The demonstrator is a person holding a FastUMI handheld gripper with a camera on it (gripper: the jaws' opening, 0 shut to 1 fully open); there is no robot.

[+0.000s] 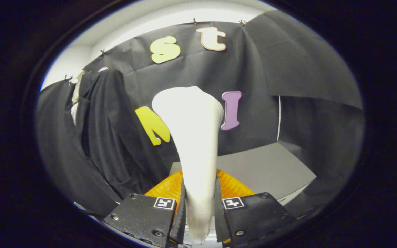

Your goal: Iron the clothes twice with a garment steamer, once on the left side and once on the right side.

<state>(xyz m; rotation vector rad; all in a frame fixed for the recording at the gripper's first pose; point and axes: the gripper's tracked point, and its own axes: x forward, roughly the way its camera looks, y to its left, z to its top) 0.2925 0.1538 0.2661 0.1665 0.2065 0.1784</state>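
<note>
A white garment steamer [195, 137] stands upright between my fingers, its narrow handle low and its wide head up top. My gripper [198, 210] is shut on the handle, both fingers pressing its sides. A black garment [105, 131] hangs on a pale hanger [77, 86] to the left of the steamer, well beyond the fingers. The steamer head is apart from the cloth, to its right.
An orange ribbed base [233, 187] lies just behind the fingers, under the steamer. It rests on a grey table [271, 168] that stretches to the right. Black cloth walls close off the back and right side.
</note>
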